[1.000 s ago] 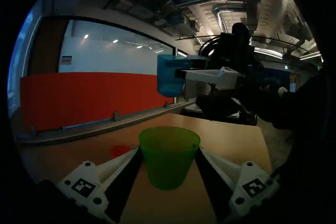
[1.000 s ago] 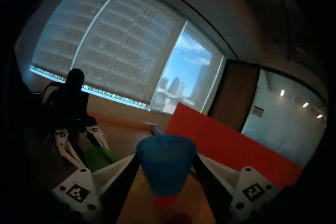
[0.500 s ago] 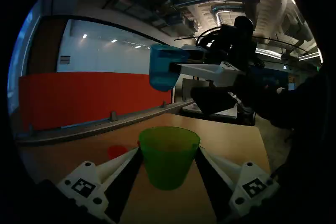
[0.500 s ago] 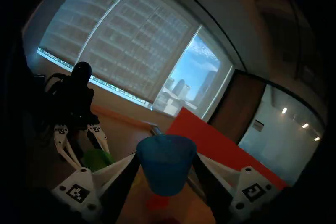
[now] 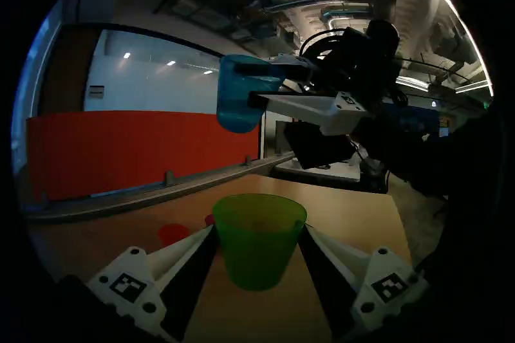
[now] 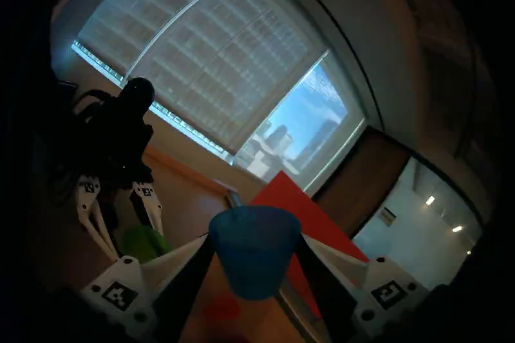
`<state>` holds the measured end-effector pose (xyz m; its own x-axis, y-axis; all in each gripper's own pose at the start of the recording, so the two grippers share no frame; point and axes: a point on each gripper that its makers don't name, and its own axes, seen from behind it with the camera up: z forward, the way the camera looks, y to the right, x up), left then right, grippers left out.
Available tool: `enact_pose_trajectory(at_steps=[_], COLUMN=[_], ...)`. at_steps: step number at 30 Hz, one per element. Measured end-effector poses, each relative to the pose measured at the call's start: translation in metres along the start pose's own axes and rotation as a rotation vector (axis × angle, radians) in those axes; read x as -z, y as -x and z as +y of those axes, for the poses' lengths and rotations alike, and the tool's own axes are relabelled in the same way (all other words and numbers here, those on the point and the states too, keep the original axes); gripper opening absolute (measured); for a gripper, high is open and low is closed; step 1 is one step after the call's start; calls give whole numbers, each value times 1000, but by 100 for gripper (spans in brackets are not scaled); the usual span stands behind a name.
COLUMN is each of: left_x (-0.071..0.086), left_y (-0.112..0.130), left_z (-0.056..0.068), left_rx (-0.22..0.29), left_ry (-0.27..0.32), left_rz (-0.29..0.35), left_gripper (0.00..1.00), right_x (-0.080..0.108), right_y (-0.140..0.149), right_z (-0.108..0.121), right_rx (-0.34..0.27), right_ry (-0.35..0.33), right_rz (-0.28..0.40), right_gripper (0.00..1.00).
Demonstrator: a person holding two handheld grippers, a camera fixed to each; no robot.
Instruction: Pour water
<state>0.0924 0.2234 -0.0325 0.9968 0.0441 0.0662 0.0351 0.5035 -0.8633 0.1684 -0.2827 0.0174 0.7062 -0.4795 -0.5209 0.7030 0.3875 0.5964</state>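
Currently the left gripper (image 5: 259, 230) is closed on a green cup (image 5: 259, 250): both white fingers press against its sides, one on each side. The cup stands upright between the fingers, rim up, low over the wooden counter (image 5: 351, 204). Whether its base touches the counter cannot be told.

The right gripper (image 6: 254, 240) is closed on a blue cup (image 6: 254, 262), with one finger on each side of the cup wall. In the left gripper view, this blue cup is held in the air, above the green cup and farther back, leaning a little off upright. The hand that holds the right gripper appears as a dark shape behind it. In the right gripper view, the left gripper and the green cup appear lower left, well apart from the blue cup.

The contents of either cup cannot be told.

A small red disc (image 5: 171, 233) lies on the counter just left of the green cup. A long red panel (image 5: 129, 150) runs along the far edge of the counter. A large window with blinds (image 6: 212, 66) fills the wall behind the left gripper.
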Motion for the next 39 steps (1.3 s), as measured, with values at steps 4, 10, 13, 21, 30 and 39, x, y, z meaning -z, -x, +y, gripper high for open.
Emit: enact_pose_trajectory(at_steps=[4, 10, 13, 21, 30, 39], left_x=[-1, -1, -2, -1, -2, -5], left_y=[-1, -2, -2, -4, -8, -3], left_z=[0, 1, 1, 1, 3, 1], left_rx=[-1, 1, 0, 1, 0, 2], left_ry=[-1, 1, 1, 2, 4, 4], left_rz=[1, 3, 3, 6, 9, 6], left_gripper=[85, 85, 85, 85, 85, 85], right_x=[0, -1, -2, -3, -5, -6], right_y=[-3, -6, -7, -13, -14, -12], right_z=[-1, -4, -5, -6, -3, -1], right_rx=[48, 103, 127, 183, 265, 318], right_ry=[4, 1, 1, 3, 11, 18], right_rz=[-7, -16, -20, -24, -37, -53], right_gripper=[90, 90, 90, 90, 90, 90])
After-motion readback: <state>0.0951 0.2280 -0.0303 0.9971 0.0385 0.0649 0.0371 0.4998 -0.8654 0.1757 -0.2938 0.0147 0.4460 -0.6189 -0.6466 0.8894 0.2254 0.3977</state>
